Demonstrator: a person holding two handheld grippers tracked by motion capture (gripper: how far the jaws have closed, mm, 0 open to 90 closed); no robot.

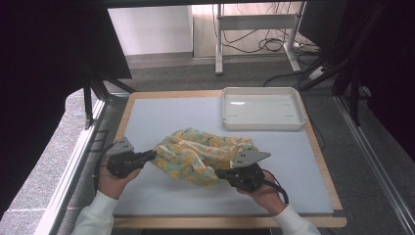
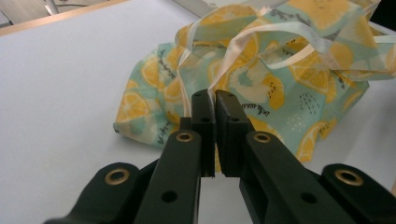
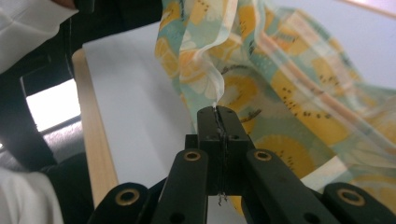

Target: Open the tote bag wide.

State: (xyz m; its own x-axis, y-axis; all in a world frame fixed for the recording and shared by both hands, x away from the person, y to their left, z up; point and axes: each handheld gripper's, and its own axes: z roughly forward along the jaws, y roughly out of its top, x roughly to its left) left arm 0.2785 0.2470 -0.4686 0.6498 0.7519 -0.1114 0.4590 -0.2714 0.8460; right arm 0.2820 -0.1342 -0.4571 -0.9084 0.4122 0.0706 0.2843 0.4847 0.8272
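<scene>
The left gripper point(image 1: 147, 157) sits at the near left of the counter point(image 1: 147, 117), held in the person's left hand point(image 1: 113, 182), its tip touching the left edge of the cloth point(image 1: 203, 154). In the left gripper view its jaws stand almost closed, with a thin gap between the pads point(image 2: 203, 116); a pale hem of the cloth point(image 2: 243, 79) runs down into that gap, and the pads look to have it pinched, though the contact itself is hard to make out.

The cloth, teal with yellow lemon slices, lies bunched in the middle of the counter's near half, between the 2 grippers. Its left part rests on the grey surface; its right part is lifted and drapes from the right gripper.

The right gripper point(image 1: 221, 173) is at the cloth's near right edge, held in the right hand point(image 1: 264, 192). In the right gripper view its jaws are pressed fully together, clamping a thin white edge of the cloth point(image 3: 261, 70) that rises out of the pads point(image 3: 208, 123) and hangs in folds above them. The counter's wooden rim point(image 3: 95, 140) runs along the left of that view, with a white sleeve point(image 3: 28, 28) at the top left.

A white tray point(image 1: 299, 110) stands at the far right of the counter, well apart from the cloth.
</scene>
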